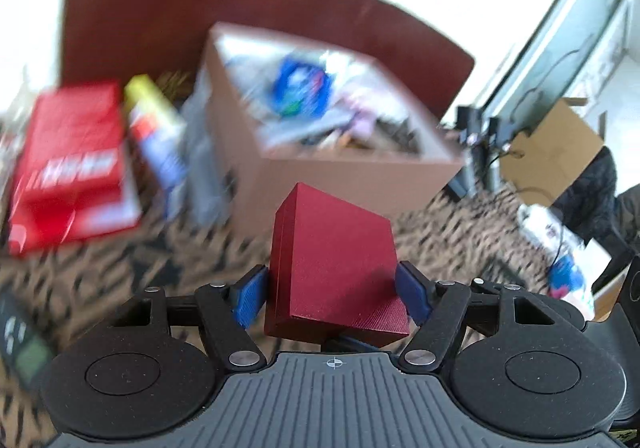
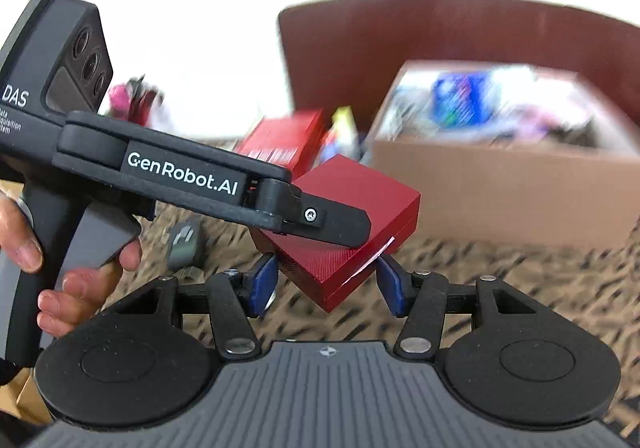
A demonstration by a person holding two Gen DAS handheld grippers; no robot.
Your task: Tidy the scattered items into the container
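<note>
My left gripper [image 1: 332, 294] is shut on a dark red box [image 1: 334, 268] and holds it above the carpet. The same red box [image 2: 352, 207] shows in the right wrist view, with the left gripper's black finger [image 2: 336, 224] across it. My right gripper [image 2: 328, 286] is open, its blue pads [image 2: 262, 284] on either side of the box's lower corner, apart from it. The brown cardboard container [image 1: 352, 175] stands just beyond, full of packets; it also shows in the right wrist view [image 2: 500, 191].
A red packet [image 1: 72, 163] and a yellow-and-blue packet [image 1: 156, 127] lie on the patterned carpet left of the container. A dark remote-like device [image 1: 20, 340] lies at the near left. A dark red chair back [image 1: 200, 15] stands behind. An open carton [image 1: 552, 151] sits at right.
</note>
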